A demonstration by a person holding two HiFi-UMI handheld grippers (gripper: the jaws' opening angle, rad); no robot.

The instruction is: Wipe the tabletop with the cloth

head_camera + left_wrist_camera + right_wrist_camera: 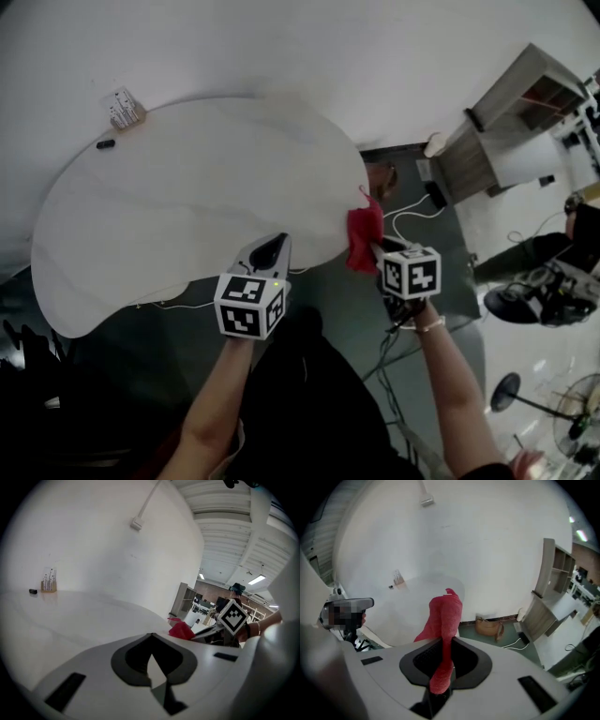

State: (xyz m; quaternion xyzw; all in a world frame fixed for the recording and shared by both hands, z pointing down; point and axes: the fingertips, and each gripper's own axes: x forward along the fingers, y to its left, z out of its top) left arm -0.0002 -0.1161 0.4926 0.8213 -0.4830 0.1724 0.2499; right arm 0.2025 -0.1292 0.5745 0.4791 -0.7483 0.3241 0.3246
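A red cloth hangs bunched at the right edge of the white curved tabletop. My right gripper is shut on it; in the right gripper view the cloth runs up out of the closed jaws. My left gripper hovers over the table's near edge, shut with nothing in it. In the left gripper view the cloth and the right gripper's marker cube show beyond the table's rim.
A small wooden holder and a dark marker sit at the table's far left. A shelf unit, a brown bag and white cables are on the floor to the right.
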